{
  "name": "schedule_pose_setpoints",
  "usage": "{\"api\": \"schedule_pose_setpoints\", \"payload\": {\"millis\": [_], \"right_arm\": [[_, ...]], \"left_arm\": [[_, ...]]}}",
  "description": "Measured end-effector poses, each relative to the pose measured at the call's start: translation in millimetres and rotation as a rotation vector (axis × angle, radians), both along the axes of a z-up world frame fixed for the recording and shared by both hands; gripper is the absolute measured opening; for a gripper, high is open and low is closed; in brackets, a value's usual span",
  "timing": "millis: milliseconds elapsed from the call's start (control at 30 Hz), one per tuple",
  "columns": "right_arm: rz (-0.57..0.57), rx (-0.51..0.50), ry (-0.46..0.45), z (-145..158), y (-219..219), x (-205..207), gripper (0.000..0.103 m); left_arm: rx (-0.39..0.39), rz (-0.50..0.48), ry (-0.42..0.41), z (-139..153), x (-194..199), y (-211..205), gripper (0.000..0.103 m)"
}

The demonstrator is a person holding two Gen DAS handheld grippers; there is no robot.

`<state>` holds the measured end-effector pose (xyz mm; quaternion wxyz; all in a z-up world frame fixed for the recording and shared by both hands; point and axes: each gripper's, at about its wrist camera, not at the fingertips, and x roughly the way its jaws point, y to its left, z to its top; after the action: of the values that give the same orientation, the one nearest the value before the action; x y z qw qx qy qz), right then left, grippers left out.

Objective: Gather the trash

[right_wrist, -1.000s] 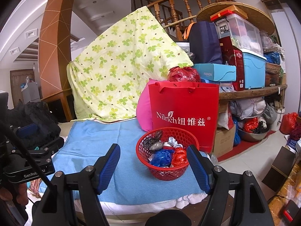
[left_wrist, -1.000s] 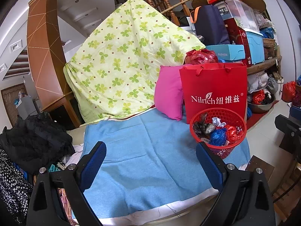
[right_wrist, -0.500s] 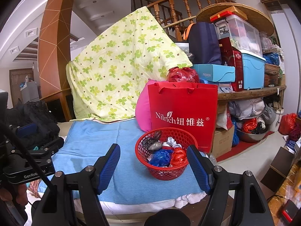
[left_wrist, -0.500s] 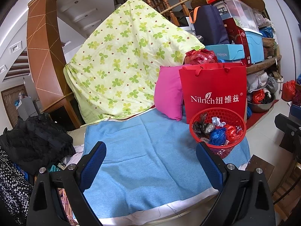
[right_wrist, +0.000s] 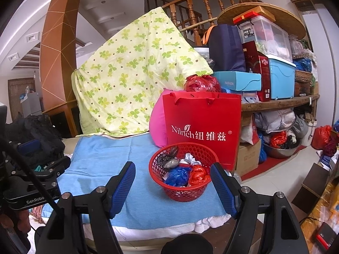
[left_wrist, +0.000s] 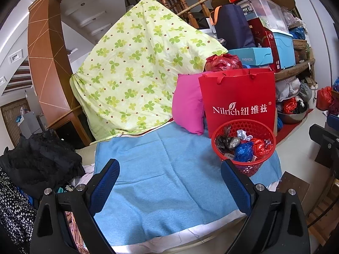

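right gripper [right_wrist: 172,187]: your jaws stand apart, nothing between the blue pads, nothing touched.
left gripper [left_wrist: 169,184]: jaws likewise spread and empty, poised over bare blue cloth; in the right wrist view its black body sits at your far left.
red basket [right_wrist: 182,192]: just beyond your right gripper's tips, seen through the gap between the fingers and nearer the right finger; from the left gripper it lies ahead and to the right, past the right finger.
trash [right_wrist: 180,171]: crumpled wrappers inside the basket, blue and red ones at the front, grey and dark ones at the back left, a white scrap behind.
blue cloth [left_wrist: 169,169]: covers the surface under both grippers; the basket stands on its right part, near the edge.
red paper bag [right_wrist: 203,127]: upright directly behind the basket, white lettering facing you.
pink cushion [left_wrist: 187,108]: beside the bag, on its left, leaning.
green floral quilt [left_wrist: 139,72]: draped high behind the cloth, left of the cushion.
storage boxes [right_wrist: 279,74]: stacked on a shelf at the right, well apart from the basket.
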<state>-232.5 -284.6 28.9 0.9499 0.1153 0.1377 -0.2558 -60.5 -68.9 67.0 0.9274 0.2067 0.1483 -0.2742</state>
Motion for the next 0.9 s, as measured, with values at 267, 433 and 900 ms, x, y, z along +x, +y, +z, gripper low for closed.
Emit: {"api": "schedule_pose_setpoints", "payload": {"millis": [267,433,900], "right_arm": [[-0.012,0.003,0.001,-3.7,-3.3,0.4,0.076],[-0.019,0.003,0.001,-5.0,-3.5,-1.3,0.076],[-0.019,0.004,0.002,-3.3,-4.8,-1.2,0.076]], "left_arm": [[0.011,-0.012,0.003,-0.4,-0.7,0.7,0.096],[0.013,-0.016,0.005,-1.9,0.6,-0.4,0.096],[0.018,-0.022,0.005,-3.3,-1.4,-2.6,0.096]]}}
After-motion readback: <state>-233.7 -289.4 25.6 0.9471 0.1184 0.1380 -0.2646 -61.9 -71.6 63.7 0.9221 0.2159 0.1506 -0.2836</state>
